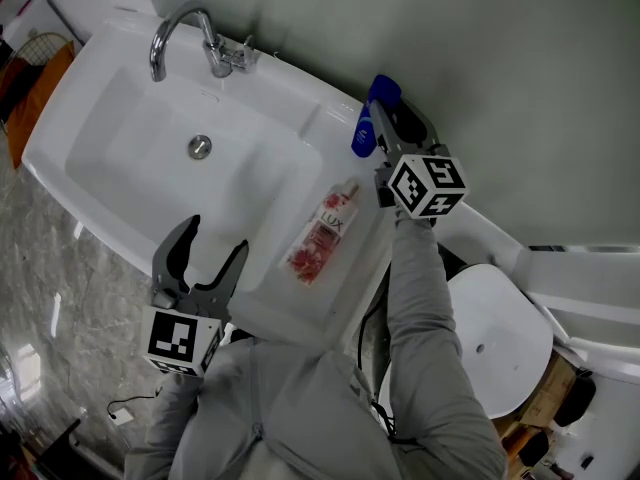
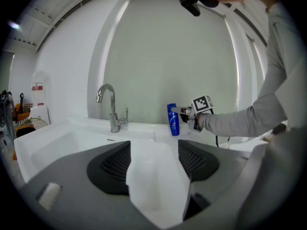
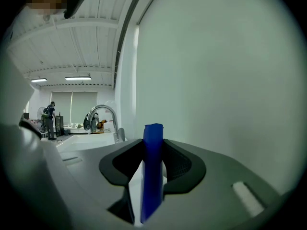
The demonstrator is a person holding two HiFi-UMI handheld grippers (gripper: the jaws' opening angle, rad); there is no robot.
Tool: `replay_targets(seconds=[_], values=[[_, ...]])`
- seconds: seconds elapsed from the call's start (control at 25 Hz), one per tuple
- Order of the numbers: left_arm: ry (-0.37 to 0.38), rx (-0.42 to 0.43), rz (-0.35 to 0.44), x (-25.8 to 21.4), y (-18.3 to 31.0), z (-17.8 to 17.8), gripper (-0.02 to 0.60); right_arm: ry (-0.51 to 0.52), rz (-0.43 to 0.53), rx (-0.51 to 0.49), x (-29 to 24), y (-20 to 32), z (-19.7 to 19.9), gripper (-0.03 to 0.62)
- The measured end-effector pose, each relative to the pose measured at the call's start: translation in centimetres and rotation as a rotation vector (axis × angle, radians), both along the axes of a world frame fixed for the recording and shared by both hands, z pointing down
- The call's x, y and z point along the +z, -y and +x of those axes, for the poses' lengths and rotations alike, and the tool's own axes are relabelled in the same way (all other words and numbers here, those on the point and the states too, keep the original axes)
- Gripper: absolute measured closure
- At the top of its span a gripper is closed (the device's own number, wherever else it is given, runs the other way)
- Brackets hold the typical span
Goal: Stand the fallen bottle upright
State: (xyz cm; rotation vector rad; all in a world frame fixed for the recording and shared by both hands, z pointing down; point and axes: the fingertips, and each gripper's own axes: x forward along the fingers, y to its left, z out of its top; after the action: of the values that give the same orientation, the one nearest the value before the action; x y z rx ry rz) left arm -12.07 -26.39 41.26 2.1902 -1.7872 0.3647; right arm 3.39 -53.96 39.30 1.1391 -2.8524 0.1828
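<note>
A blue bottle [image 1: 364,131] stands upright at the back of the sink counter, close to the wall. My right gripper [image 1: 381,120] is shut on it, and the right gripper view shows the blue bottle [image 3: 152,176] pinched between both pads. The left gripper view shows the blue bottle [image 2: 173,120] vertical, with the right gripper [image 2: 184,111] beside its top. A pink-and-white LUX bottle [image 1: 322,232] lies flat on the counter right of the basin. My left gripper [image 1: 213,240] hovers open over the sink's front edge, with nothing between its fingers [image 2: 114,166].
The white basin [image 1: 120,138] has a drain [image 1: 201,147] and a chrome faucet [image 1: 186,30] at the back. A white toilet lid [image 1: 497,340] sits at the right, below my right arm. Grey marble floor lies to the left.
</note>
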Motion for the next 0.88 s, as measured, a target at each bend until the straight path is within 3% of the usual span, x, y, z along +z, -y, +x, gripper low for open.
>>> replay_targets(seconds=[0.56,0.88], values=[[0.073,0.026,-0.032,1.0,0.7,-0.9,0.245,0.007,0.131,-0.064,0.5,0.2,-3.1,0.464],[0.058,0.017,-0.029,1.1,1.4,-1.0,0.245,0.051,0.173,-0.131,1.0,-1.1,-2.3,0.464]])
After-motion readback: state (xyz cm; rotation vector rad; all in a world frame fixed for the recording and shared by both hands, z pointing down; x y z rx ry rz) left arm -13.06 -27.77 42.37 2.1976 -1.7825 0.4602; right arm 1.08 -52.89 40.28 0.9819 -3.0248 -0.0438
